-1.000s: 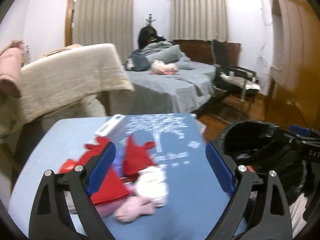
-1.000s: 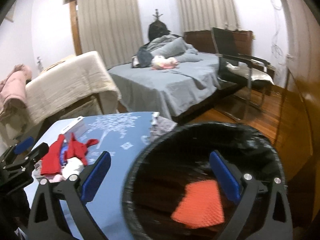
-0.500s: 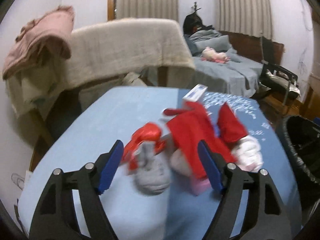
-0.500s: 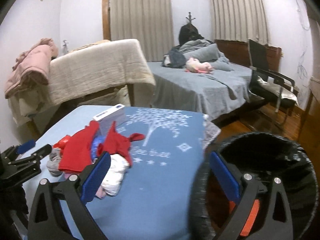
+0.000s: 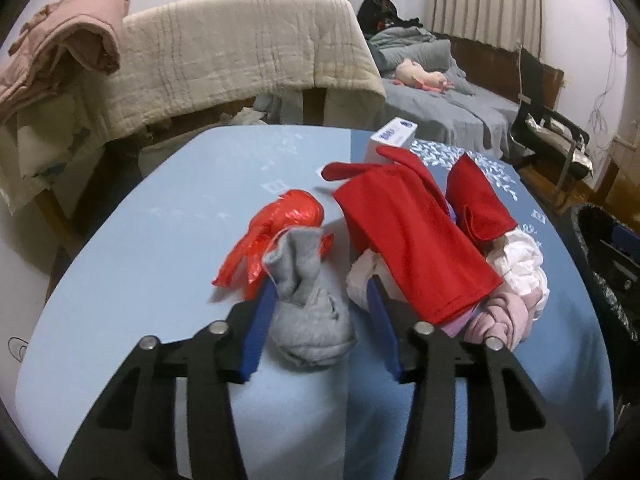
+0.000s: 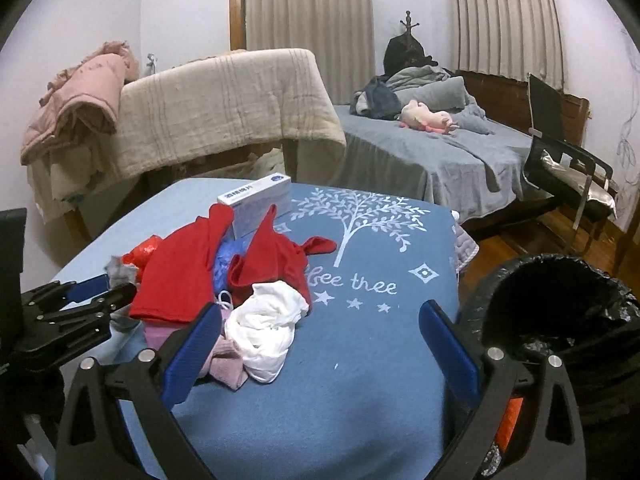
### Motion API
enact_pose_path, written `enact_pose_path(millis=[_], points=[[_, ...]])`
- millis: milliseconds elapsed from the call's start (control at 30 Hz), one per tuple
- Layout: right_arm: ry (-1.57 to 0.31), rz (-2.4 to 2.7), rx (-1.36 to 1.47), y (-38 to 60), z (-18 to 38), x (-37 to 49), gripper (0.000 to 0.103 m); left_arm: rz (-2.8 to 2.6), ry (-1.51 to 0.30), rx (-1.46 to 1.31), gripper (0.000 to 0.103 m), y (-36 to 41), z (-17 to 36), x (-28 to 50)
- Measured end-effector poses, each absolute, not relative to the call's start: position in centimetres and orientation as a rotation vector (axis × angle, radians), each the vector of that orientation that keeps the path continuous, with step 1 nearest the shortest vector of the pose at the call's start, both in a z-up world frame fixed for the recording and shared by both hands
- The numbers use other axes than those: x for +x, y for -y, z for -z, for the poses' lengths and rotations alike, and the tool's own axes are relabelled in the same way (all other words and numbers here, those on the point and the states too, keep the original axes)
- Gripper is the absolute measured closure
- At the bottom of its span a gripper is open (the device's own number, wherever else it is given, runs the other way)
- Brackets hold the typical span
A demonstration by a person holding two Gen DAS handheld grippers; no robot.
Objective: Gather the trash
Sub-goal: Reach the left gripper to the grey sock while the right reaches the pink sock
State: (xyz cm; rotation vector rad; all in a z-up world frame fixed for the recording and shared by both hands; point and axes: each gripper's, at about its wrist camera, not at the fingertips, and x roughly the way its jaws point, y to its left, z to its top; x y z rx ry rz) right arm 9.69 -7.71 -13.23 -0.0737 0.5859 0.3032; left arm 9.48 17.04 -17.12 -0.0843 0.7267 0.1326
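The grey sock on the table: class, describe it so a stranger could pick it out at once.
Start at the blue-covered table and find the pile of clothes on it. At the pile's left edge, beside a crumpled red plastic bag, lies the grey sock, between the left gripper fingers. It is the only grey piece; its neighbours are red, white or pink.

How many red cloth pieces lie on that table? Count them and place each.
2: a large red cloth draped over the pile's middle, and a smaller red cloth just right of it. More may be hidden underneath.

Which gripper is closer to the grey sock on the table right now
Left. The left gripper has been closing, its fingers either side of the grey sock. The right gripper hangs open over the blue cloth, past the clothes pile from it.
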Motion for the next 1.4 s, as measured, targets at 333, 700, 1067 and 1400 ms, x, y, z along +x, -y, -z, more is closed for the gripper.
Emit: enact_pose_path(millis=[333,700,1067,1400], points=[[-0.616,-0.365,-0.063,6.6,13.5,9.5,0.006,-0.164,-0.717,-0.103,0.094,-17.7,16.9,9.0],[-0.675,-0.421,-0.081,5.0,14.5,9.2,0.016,-0.119,-0.722,-0.121,0.094,-17.9,16.4,7.4],[-0.731,-0.523,-0.097,2.6,15.9,8.7,0.043,-0.118,-0.772,-0.157,0.066,-18.7,17.8,9.1],[-0.755,-0.545,-0.140,0.8,17.4,8.7,0.049,-0.089,-0.744,-0.180,0.081,-18.8,17.2,8.4]])
